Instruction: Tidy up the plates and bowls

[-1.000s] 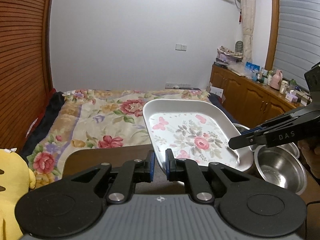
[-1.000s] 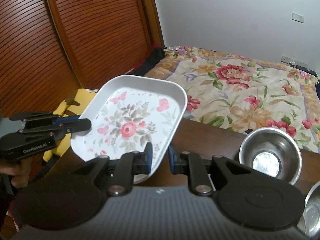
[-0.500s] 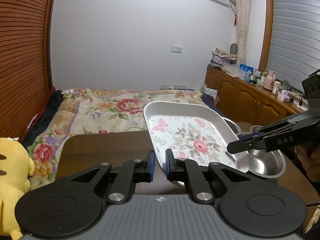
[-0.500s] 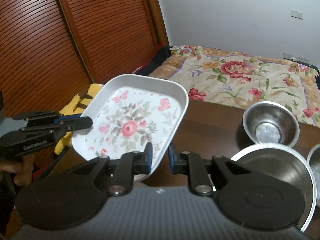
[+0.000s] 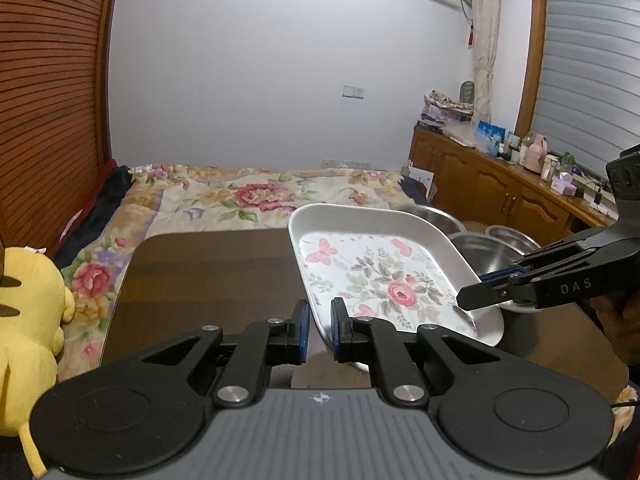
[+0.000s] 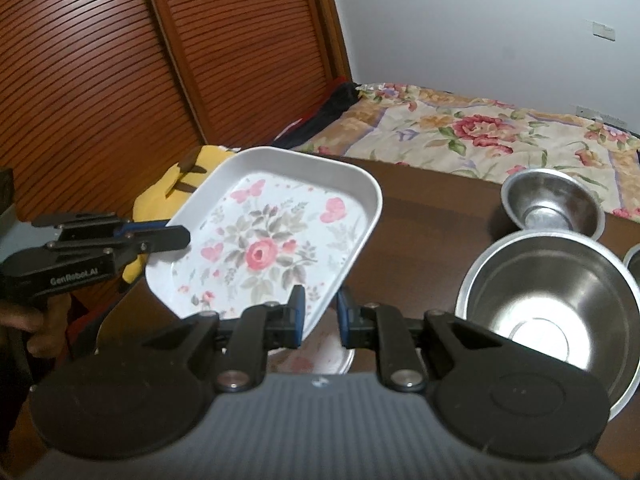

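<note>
A white rectangular tray with a flower print hangs tilted above the dark wooden table. Both grippers hold it. My left gripper is shut on the tray's near rim; in the right wrist view it clamps the tray's left edge. My right gripper is shut on the opposite rim, seen gripping the tray's right corner. Three steel bowls stand on the table to the right: a large one, a small one, and one cut off by the frame.
Part of a round plate lies on the table under the tray's near edge. A yellow plush toy sits off the table's left side. A flowered bed lies beyond the table, with wooden cabinets at the right.
Both grippers have carried the tray down and back over the table. The large steel bowl has come into the right wrist view. Both grips are unchanged.
</note>
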Action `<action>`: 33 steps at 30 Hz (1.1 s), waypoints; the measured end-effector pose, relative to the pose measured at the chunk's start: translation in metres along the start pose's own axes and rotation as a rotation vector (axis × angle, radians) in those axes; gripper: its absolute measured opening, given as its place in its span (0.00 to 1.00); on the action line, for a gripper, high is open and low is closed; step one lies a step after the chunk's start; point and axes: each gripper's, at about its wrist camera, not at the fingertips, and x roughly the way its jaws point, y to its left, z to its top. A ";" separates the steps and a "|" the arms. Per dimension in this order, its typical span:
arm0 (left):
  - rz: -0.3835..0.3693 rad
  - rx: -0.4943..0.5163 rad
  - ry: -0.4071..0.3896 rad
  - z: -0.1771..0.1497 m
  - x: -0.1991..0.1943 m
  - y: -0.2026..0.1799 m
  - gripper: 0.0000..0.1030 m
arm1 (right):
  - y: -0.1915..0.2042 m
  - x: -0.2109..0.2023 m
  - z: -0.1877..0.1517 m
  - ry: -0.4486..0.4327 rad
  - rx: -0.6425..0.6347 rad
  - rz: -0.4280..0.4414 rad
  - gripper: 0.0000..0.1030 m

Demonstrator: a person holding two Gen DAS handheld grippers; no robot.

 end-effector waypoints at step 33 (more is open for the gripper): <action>0.028 -0.007 0.109 -0.063 0.000 -0.013 0.13 | 0.019 0.007 -0.077 -0.073 0.034 -0.052 0.18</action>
